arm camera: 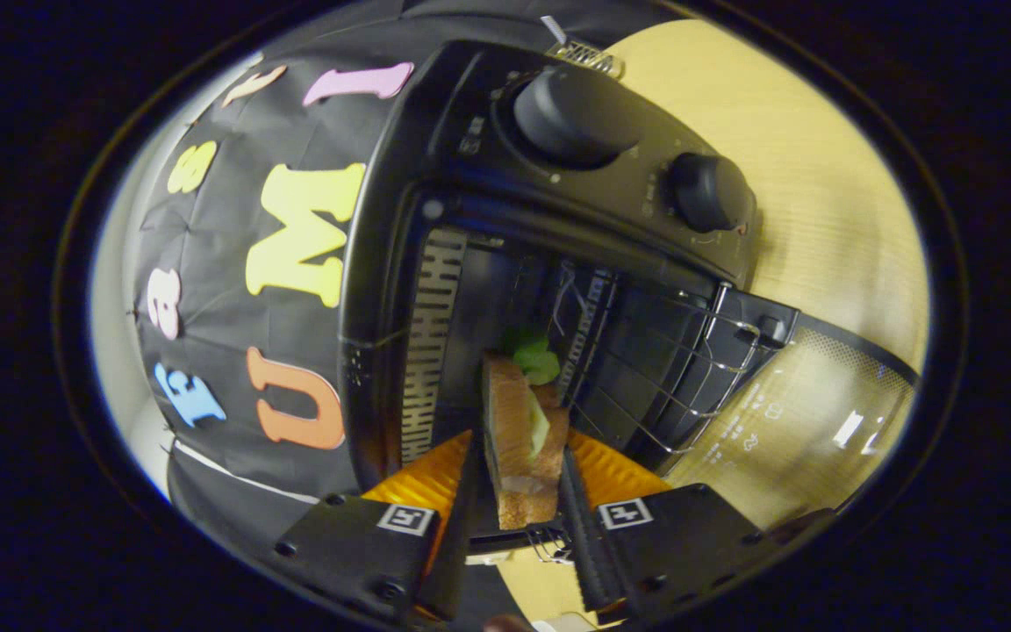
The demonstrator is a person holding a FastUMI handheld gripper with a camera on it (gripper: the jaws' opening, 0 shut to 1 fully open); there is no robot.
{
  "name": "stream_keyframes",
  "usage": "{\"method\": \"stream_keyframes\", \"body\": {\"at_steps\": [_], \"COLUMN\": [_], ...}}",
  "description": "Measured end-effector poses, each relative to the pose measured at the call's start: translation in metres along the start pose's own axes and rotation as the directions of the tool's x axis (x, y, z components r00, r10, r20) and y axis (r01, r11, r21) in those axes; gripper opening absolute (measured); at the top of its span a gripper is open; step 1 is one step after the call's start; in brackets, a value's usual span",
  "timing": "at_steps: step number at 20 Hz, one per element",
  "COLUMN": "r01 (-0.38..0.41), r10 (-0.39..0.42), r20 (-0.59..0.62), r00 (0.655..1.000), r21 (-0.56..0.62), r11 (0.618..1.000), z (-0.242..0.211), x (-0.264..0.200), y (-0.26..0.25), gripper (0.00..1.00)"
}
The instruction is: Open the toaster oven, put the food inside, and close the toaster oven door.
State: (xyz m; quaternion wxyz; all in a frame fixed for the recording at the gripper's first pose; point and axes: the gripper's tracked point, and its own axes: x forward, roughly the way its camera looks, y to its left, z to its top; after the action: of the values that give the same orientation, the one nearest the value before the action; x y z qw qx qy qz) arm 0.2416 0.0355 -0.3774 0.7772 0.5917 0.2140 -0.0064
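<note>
- The gripper (519,491) has its jaws clamped on one sandwich (519,439), one finger pressing each bread face.
- The sandwich consists of two slices of brown-crusted bread with a pale yellow layer between them; a green leaf (536,358) protrudes at the far end.
- The sandwich is held on edge at the mouth of the toaster oven (435,158), its far end reaching into the open cavity.
- The toaster oven is one black box-shaped unit with a smooth, slightly glossy casing. The whole scene appears rolled sideways in the gripper view.
- The control panel carries two round black knobs: a larger knob (576,114) and a smaller knob (707,191). Small printed marks surround them; they are too small to read.
- Inside the cavity, one wire rack (672,369) of thin metal rods is visible. A slotted strip (431,342) with a row of rectangular slots runs along one inner wall.
- The door (804,421) is open, hanging out toward the gripper. Its glass panel has a dotted border and small white printed symbols, which are not legible.
- The toaster oven stands on a light wood-grain tabletop (821,175).
</note>
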Motion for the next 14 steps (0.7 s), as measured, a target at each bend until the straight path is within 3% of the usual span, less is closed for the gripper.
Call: {"method": "stream_keyframes", "body": {"at_steps": [4,6,11,14], "r01": [0.061,0.094,0.167,0.155], "r10": [-0.07,-0.116,-0.269,-0.295], "r20": [-0.051,-0.081,-0.128,-0.108], "r00": [0.996,0.99,0.954,0.949], "r21": [-0.156,-0.237,-0.517,-0.656], "r11": [0.986,0.967,0.839,0.739], "z": [-0.014,-0.02,-0.03,-0.028], "x": [-0.011,-0.015,-0.034,-0.054], "y": [-0.001,-0.002,-0.013,-0.007], "gripper": [0.82,0.86,0.91,0.91]}}
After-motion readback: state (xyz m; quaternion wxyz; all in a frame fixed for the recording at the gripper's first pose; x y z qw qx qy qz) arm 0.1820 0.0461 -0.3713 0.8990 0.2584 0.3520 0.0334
